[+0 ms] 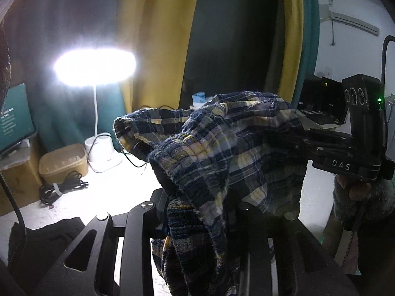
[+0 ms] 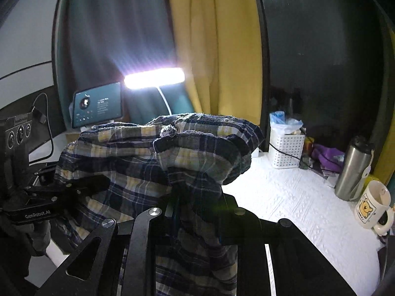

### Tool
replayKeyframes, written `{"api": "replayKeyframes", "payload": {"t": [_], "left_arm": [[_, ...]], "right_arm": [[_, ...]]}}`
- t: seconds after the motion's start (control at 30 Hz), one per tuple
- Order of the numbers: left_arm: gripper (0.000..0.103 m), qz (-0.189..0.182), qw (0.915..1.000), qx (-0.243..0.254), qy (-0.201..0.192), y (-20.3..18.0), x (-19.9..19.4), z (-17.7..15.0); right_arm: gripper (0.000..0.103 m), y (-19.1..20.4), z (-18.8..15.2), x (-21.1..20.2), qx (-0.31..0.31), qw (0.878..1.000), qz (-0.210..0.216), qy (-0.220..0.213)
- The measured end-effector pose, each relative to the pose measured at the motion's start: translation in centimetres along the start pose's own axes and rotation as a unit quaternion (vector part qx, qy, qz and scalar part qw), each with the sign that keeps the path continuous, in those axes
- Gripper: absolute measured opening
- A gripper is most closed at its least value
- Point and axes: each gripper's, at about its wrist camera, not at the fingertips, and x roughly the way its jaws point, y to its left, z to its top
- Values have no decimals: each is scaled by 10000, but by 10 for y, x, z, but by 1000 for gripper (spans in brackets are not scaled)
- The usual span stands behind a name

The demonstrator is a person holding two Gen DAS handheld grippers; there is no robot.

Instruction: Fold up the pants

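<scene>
The pants (image 1: 217, 157) are a plaid of navy, yellow and pale blue, bunched and crumpled, held up in the air above the white table (image 2: 303, 202) with frayed hems and a loose opening showing on the left. The left tool (image 1: 197, 197) has its fingers closed on a fold of the fabric, which drapes down over its frame. The right tool (image 2: 195, 197) is likewise clamped on the cloth, its tips buried in the plaid. Each tool reaches into the bundle from the side in the other's view.
</scene>
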Motion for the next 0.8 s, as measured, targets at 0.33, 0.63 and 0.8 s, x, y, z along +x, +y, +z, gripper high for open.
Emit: {"api": "replayKeyframes", "payload": {"t": [0.33,0.63,0.8], "left_arm": [[28,129,9993,79,-349,2,-47,-7],[28,455,9965,100,-691,19,-94,-13],[28,713,9939,109,-835,36,-123,-20]], "right_arm": [[23,25,5,-27,-114,9995,210,-204],[23,69,15,-30,-376,9973,480,-397],[23,92,21,-19,-463,9955,706,-426]]}}
